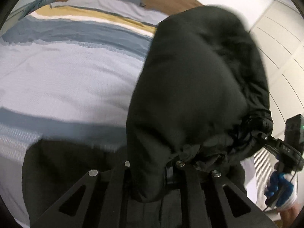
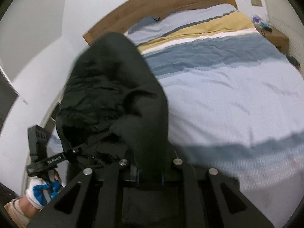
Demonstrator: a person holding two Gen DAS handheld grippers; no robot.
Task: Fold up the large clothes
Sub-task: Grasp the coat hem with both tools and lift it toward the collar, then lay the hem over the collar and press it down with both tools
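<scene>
Both grippers, left [image 1: 152,171] and right [image 2: 150,171], each pinch the bunched black garment [image 1: 197,79] aloft above the striped bed [image 1: 66,72], so I'd judge it's being lifted for spreading; next it needs laying flat.

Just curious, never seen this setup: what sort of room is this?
Most likely a bedroom. A made bed with a striped duvet fills the view, a wooden headboard stands behind it, and white panelled doors, probably a wardrobe, run along one side.
</scene>
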